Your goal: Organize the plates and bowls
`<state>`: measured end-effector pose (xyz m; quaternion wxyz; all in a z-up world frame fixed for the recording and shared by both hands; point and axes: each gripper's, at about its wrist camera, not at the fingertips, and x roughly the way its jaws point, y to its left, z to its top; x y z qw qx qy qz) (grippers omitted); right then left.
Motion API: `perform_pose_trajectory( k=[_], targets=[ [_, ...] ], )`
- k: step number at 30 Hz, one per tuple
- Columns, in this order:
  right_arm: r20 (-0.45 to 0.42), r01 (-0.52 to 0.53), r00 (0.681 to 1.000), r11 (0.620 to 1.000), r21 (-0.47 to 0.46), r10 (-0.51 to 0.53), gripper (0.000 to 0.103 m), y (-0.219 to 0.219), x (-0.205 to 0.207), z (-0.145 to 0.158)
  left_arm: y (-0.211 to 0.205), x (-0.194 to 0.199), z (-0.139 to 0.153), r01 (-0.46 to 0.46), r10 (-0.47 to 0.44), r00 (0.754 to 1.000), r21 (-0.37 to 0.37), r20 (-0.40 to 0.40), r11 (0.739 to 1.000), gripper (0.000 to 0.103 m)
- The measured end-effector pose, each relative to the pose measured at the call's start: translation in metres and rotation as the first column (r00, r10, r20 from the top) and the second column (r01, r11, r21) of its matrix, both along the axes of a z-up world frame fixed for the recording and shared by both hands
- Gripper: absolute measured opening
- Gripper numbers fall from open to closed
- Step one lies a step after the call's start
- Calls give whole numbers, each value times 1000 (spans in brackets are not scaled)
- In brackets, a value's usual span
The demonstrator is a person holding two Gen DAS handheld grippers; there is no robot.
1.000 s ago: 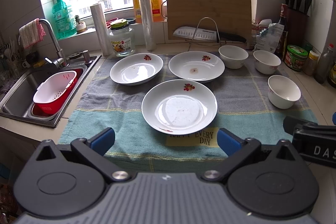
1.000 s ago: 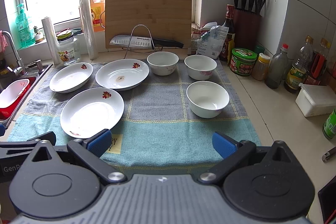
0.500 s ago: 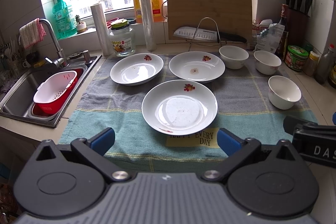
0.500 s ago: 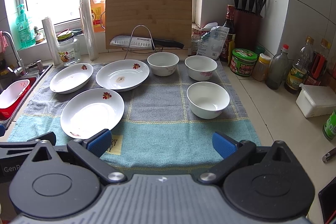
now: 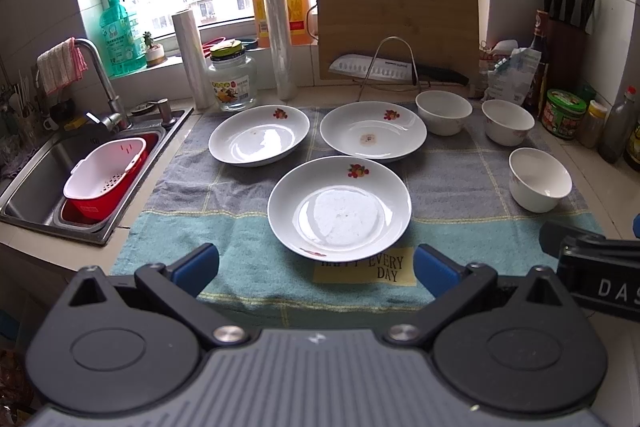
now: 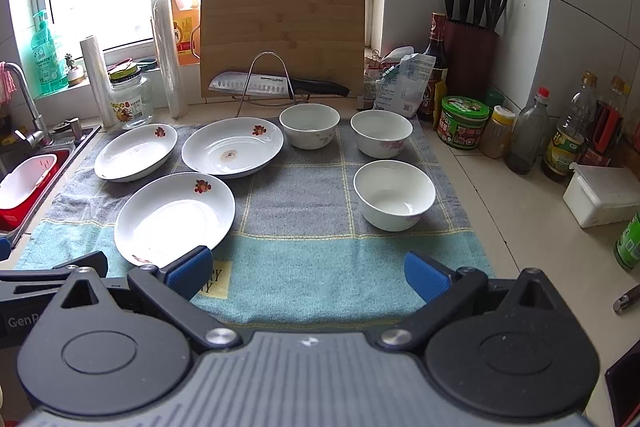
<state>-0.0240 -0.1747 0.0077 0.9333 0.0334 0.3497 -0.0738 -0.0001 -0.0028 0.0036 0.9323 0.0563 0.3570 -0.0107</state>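
Note:
Three white plates with fruit prints lie on a blue-grey towel (image 5: 460, 187): a near plate (image 5: 339, 207) (image 6: 174, 217), a far left plate (image 5: 259, 141) (image 6: 136, 151) and a far middle plate (image 5: 373, 137) (image 6: 233, 147). Three white bowls stand to the right: a near bowl (image 5: 540, 179) (image 6: 394, 194), a far right bowl (image 5: 508, 122) (image 6: 381, 133) and a far middle bowl (image 5: 443, 113) (image 6: 309, 125). My left gripper (image 5: 316, 267) is open just short of the near plate. My right gripper (image 6: 308, 269) is open over the towel's front, holding nothing.
A sink (image 5: 36, 183) with a red and white colander (image 5: 104, 175) lies left of the towel. A cutting board (image 5: 396, 23), a knife on a wire rack (image 5: 376, 69), a jar (image 5: 233, 77) and film rolls (image 5: 192, 59) stand behind. Bottles and jars (image 6: 532, 135) crowd the right counter.

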Motion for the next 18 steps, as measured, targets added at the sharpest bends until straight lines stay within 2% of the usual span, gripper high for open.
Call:
perform_pose_trajectory(
  k=[8, 13, 18],
  targets=[
    [24, -11, 1000, 1000, -2, 11, 103, -3, -2, -2, 0, 0, 1, -5, 5, 1000, -15, 3, 1000, 102],
    [44, -31, 999, 999, 16, 30, 103, -5, -2, -3, 3, 2, 1, -19, 21, 1000, -63, 20, 998, 102],
    [45, -54, 998, 998, 10, 53, 103, -1, 3, -4, 7, 6, -1, -9, 9, 1000, -55, 4, 998, 102]
  ],
)
